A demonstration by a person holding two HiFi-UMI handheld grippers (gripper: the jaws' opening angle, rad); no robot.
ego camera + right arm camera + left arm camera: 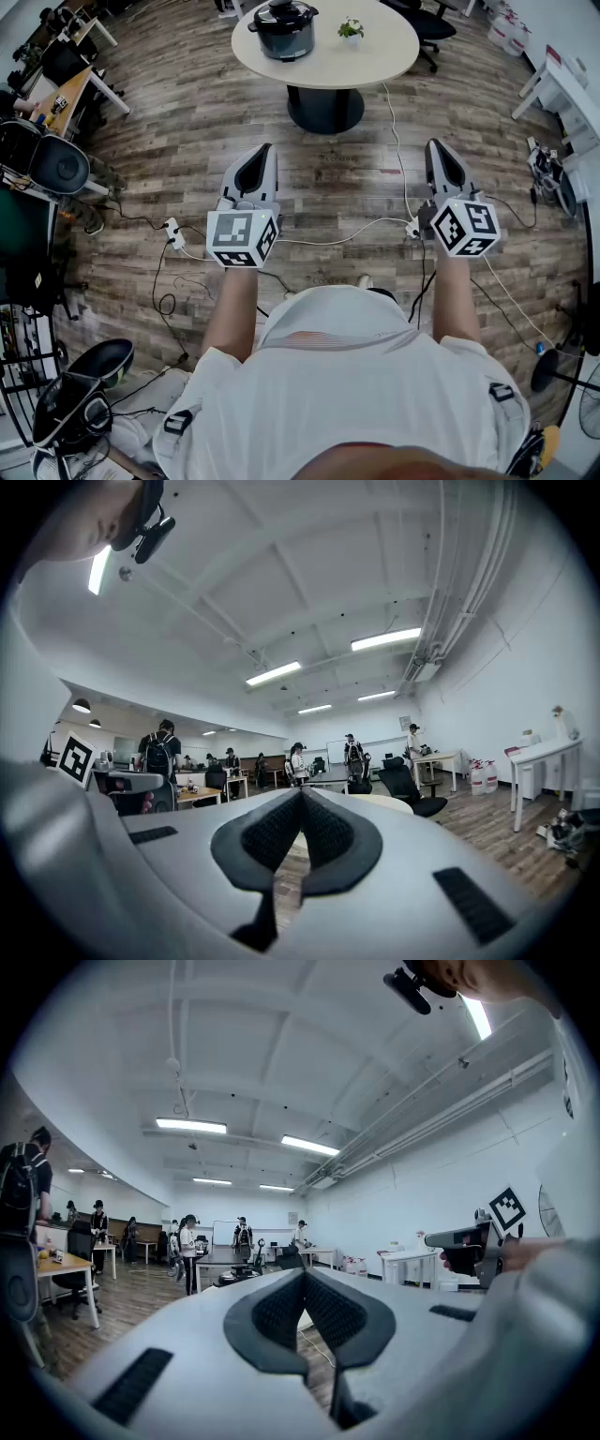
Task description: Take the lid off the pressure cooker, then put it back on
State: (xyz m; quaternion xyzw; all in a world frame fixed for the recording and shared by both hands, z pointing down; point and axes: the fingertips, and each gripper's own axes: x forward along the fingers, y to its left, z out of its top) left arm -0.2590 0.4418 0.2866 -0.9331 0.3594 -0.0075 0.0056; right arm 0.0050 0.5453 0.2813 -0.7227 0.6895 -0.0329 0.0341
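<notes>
A dark pressure cooker (282, 28) with its lid on stands on a round cream table (375, 58) at the far middle of the head view. My left gripper (262, 151) and right gripper (438, 147) are held level over the wooden floor, well short of the table. Both are shut with nothing between the jaws. In the left gripper view the jaws of my left gripper (305, 1274) meet at the tip; the right gripper view shows the same of my right gripper (301, 794). Neither gripper view shows the cooker clearly.
A small potted plant (352, 29) sits beside the cooker. White and black cables (349, 235) trail across the floor below the grippers. Desks and chairs (56, 103) stand at left, white tables (567, 89) at right. Several people stand far off (187, 1241).
</notes>
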